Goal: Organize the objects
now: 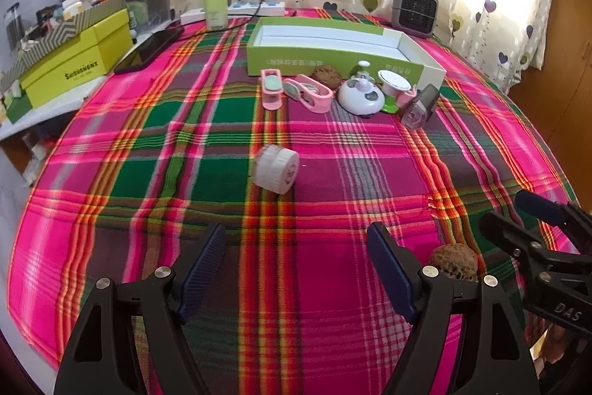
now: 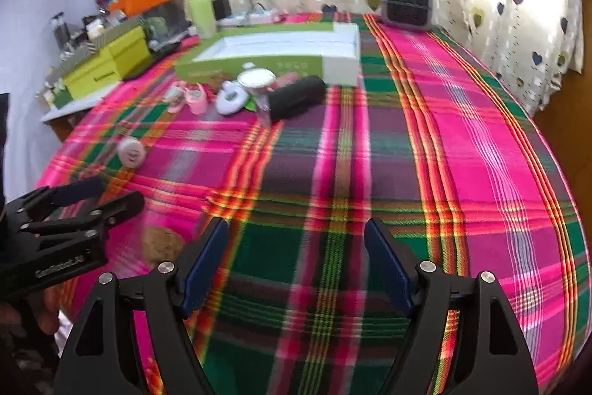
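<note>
Nearest, the left gripper [image 1: 296, 269] has its blue-padded jaws wide apart over bare plaid tablecloth [image 1: 207, 121], gripping nothing; the right gripper [image 2: 296, 265] is likewise spread and empty, its view smeared by motion. Just off the left gripper at about four o'clock lies a rough brown walnut-like ball [image 1: 453, 261], sitting between the two tools, touching neither that I can tell. The likeliest trouble is here: the ball is round and lumpy, so pads closing off-centre could squirt it away toward the near table edge, and the two tools are close enough there to knock together. Farther out, at twelve o'clock from the left gripper, a white ribbed cylindrical jar [image 1: 276, 171] lies on its side, alone; a nudge would probably roll it, though there is open cloth all around it. Beyond, at about one o'clock, a tight row of small things stands against the front wall of the green-sided shallow cardboard box [image 1: 325, 62]: pink plastic clips [image 1: 307, 93], a second brown ball [image 1: 327, 76], a white domed gadget [image 1: 360, 95] and a dark grey cylindrical device [image 1: 420, 106]. These crowd each other, so reaching for one risks shoving its neighbours. The box interior looks empty, and the right side of the table is open room. The left edge carries stacked yellow-green boxes [image 1: 74, 62].
</note>
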Demonstrator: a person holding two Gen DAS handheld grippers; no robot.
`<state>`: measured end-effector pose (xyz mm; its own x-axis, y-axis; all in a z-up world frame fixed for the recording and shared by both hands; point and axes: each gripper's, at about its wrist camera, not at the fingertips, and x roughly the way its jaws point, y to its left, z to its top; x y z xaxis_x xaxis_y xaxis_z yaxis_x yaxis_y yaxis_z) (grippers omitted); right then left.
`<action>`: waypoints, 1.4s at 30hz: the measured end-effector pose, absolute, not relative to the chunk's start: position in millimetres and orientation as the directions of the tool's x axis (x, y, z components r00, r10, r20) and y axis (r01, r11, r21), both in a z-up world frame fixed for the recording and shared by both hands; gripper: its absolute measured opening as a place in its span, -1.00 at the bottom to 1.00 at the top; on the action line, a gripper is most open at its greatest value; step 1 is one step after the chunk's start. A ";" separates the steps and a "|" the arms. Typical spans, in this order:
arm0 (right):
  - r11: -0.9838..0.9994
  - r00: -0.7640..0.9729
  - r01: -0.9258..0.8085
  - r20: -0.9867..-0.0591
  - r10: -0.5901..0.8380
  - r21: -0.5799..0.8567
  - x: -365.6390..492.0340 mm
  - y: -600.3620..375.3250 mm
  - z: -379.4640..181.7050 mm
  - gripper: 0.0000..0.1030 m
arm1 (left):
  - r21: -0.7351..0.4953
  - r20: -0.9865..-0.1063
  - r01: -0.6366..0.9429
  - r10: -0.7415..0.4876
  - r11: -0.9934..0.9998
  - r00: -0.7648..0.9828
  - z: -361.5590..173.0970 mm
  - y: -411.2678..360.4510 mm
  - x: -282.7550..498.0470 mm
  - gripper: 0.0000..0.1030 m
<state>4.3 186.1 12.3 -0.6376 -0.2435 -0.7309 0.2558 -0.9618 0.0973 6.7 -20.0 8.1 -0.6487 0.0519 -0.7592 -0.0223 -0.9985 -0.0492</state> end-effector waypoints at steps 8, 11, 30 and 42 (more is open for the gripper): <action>-0.890 -0.584 0.431 -0.705 -0.402 0.150 15.7 170.0 19.9 0.41 | -0.052 -0.723 -0.030 0.058 -0.998 -0.689 23.4 -44.5 14.3 0.51; -0.858 -0.564 0.490 -0.695 -0.446 0.153 19.6 161.1 20.9 0.40 | -0.076 -0.707 -0.038 0.080 -0.996 -0.702 28.0 -55.2 15.2 0.51; -0.807 -0.485 0.573 -0.734 -0.475 0.144 21.5 131.8 4.1 -0.21 | -0.120 -0.726 -0.089 0.149 -0.989 -0.671 16.0 -54.1 -7.5 0.37; -0.812 -0.492 0.566 -0.734 -0.468 0.139 17.9 131.3 4.1 -0.42 | -0.099 -0.736 -0.082 0.129 -0.992 -0.665 10.3 -50.8 -23.6 0.00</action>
<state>17.9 131.3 4.1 -0.4915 -0.4679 -0.7345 0.5664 -0.8124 0.1385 -23.6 -50.8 10.3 -0.6646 0.1288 -0.7360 -0.0820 -0.9917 -0.0994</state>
